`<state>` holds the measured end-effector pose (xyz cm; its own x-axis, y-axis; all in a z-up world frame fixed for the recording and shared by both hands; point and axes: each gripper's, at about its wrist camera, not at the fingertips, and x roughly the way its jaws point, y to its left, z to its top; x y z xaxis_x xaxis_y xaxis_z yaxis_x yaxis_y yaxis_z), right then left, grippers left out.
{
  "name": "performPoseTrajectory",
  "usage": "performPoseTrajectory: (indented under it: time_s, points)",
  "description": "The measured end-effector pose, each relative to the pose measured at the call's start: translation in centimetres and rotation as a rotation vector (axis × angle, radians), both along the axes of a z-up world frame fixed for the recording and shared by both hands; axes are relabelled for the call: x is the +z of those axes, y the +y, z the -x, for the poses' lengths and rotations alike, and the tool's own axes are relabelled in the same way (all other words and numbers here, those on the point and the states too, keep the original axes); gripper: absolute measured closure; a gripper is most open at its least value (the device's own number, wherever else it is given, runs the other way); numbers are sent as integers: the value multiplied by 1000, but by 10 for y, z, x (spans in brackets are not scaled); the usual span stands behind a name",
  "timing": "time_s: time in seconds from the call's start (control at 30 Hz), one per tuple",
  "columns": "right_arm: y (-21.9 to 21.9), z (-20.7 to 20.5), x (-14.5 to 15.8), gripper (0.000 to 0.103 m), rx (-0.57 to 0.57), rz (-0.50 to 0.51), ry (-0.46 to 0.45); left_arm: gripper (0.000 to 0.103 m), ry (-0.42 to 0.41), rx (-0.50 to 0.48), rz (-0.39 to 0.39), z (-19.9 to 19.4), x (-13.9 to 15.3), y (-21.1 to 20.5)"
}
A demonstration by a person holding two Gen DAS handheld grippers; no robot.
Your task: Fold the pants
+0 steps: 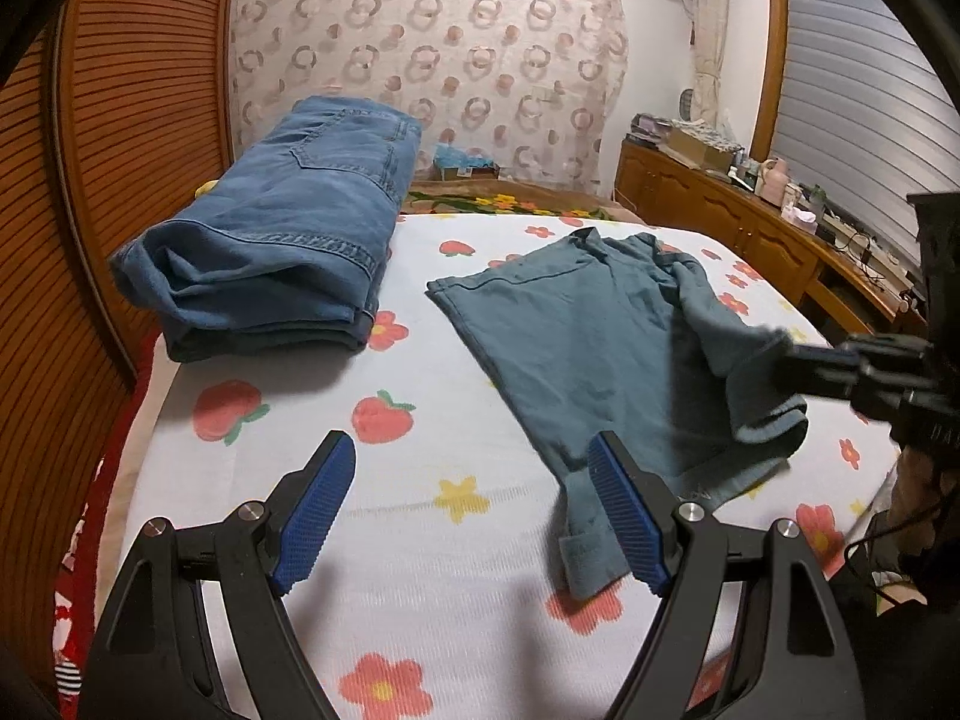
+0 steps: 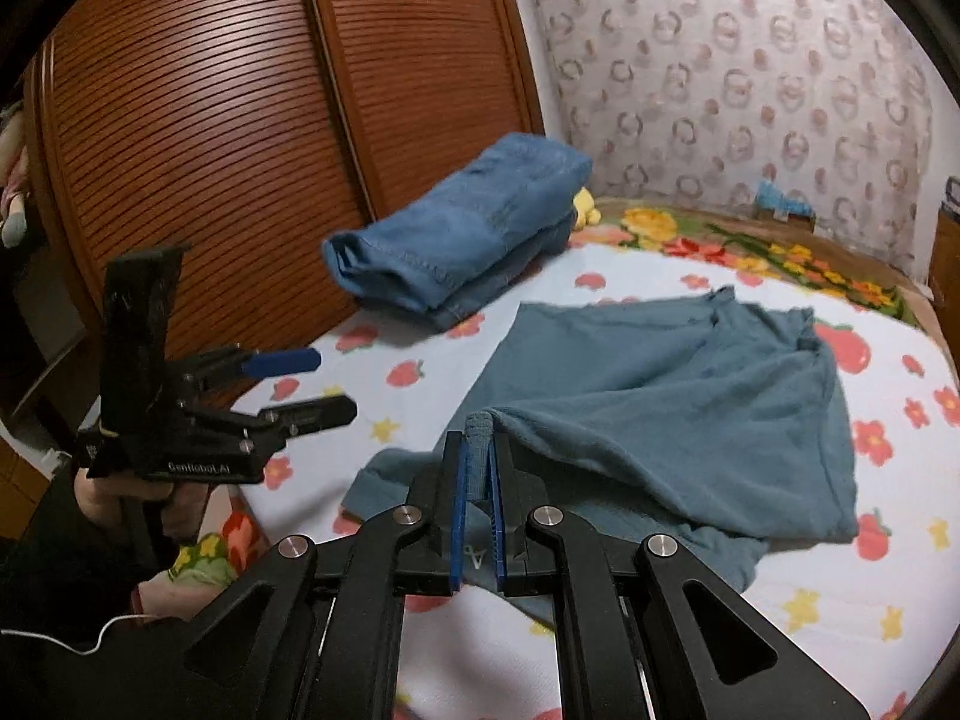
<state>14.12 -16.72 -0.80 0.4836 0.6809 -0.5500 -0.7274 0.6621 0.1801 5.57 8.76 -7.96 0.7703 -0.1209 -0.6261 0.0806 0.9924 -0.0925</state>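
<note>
Nearest in the left wrist view: left gripper (image 1: 468,510), blue ribbed pads (image 1: 315,516) spread wide, nothing between them, hovering over the flowered bedsheet (image 1: 384,552). Right pad overlapping the near corner of the teal pants (image 1: 576,330) in the picture; contact there cannot be told.

Nearest in the right wrist view: right gripper (image 2: 477,480), jaws nearly together, pinching a rolled edge of the teal pants, cloth bunched upright between the blue pads. Fabric drawn up from that pinch into a raised fold, draping back over the rest of the garment.

Just beyond: teal pants lying spread on the sheet near the middle of the bed, partly doubled over, one hem corner trailing toward the near edge. Off to the left in the right wrist view, the other tool held in a person's hand (image 2: 129,495), dark sleeve below, fingers apart above the sheet.

Farther back, left side of the bed: folded blue jeans (image 1: 276,234) in a thick stack, well apart from the teal pants, beside the slatted wooden wardrobe doors (image 2: 240,120).

Farthest: flowered blanket (image 2: 750,246) along the head of the bed, patterned curtain (image 1: 432,48) behind, wooden cabinet (image 1: 720,210) with clutter along the right wall.
</note>
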Motion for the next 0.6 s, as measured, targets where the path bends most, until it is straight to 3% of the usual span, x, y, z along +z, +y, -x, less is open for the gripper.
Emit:
performPoseTrajectory:
  time_s: [0.1,0.47,0.6]
  points:
    - [-5,-8,-4,67,-20,22,10,22,6,-9,-2,-10,-1,0]
    - [-54,-46,-1,56,-165,61,-34,31,37,-94,-35,-78,4,-22]
    - [-61,-67,-2,50,-239,100,-29,41,71,-96,-57,-106,3,-24]
